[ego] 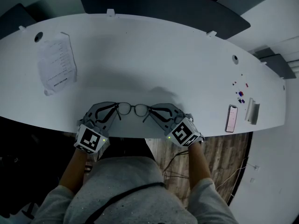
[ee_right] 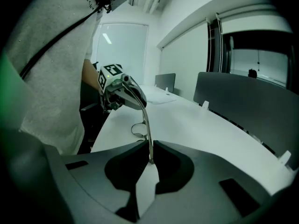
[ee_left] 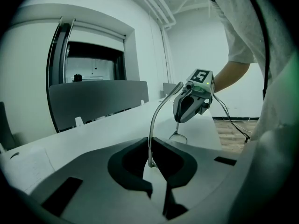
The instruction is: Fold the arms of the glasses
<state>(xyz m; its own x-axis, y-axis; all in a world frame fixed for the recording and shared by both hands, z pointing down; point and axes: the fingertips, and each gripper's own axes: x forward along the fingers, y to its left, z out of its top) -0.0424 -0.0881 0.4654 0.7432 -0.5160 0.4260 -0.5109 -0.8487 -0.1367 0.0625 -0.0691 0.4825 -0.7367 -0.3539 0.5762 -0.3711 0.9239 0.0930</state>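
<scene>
A pair of thin dark-rimmed glasses [ego: 133, 109] hangs just above the white table [ego: 163, 55] near its front edge, held between both grippers. My left gripper [ego: 115, 108] is shut on the end of the glasses' left arm [ee_left: 156, 118], which rises in a curve from between the pads. My right gripper [ego: 151, 111] is shut on the other arm [ee_right: 145, 120] in the same way. In the left gripper view the right gripper [ee_left: 191, 104] sits at the far end of the frame above one lens [ee_left: 178, 136]. The right gripper view shows the left gripper [ee_right: 119, 92] likewise.
A crumpled printed sheet [ego: 57, 62] lies at the table's far left. On the right end are a phone [ego: 231, 118], a silvery flat object [ego: 252, 111] and a few small coloured bits [ego: 240, 94]. A dark partition [ego: 159, 3] runs behind the table.
</scene>
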